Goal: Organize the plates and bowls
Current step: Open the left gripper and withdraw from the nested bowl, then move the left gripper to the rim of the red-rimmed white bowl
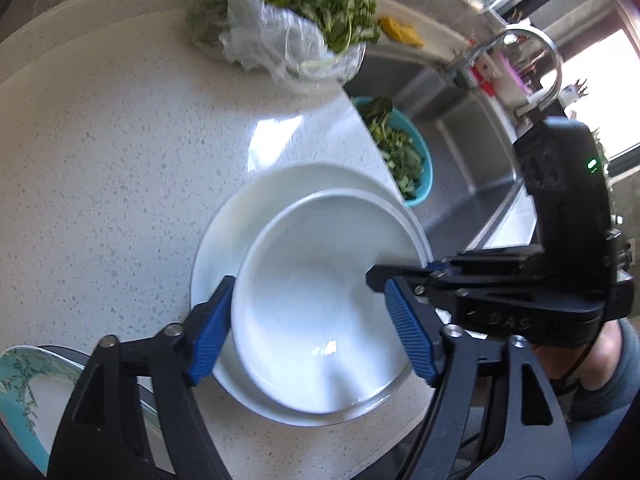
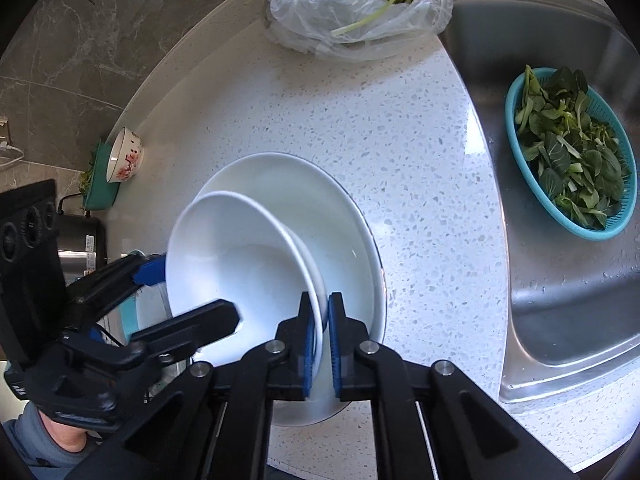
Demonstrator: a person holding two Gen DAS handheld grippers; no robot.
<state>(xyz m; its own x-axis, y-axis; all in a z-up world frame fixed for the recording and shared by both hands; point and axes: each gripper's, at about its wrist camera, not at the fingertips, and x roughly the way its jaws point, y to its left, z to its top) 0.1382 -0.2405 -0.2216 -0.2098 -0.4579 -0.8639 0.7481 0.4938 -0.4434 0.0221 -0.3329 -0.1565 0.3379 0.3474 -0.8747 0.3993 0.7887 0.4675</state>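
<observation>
A white bowl (image 1: pixel 316 312) (image 2: pixel 236 256) sits tilted inside a larger white dish (image 1: pixel 248 216) (image 2: pixel 332 216) on the speckled counter. My left gripper (image 1: pixel 312 328) is open, its blue pads either side of the bowl, not pinching it. My right gripper (image 2: pixel 322 332) is shut on the bowl's rim, one pad inside and one outside. It also shows in the left wrist view (image 1: pixel 404 276). A patterned teal-rimmed plate (image 1: pixel 28 396) lies at the lower left.
A plastic bag of greens (image 1: pixel 288 24) (image 2: pixel 360 4) lies at the counter's far edge. The steel sink (image 2: pixel 560 280) on the right holds a teal basket of greens (image 2: pixel 572 152) (image 1: pixel 400 152). A floral bowl (image 2: pixel 124 156) stands at the far left.
</observation>
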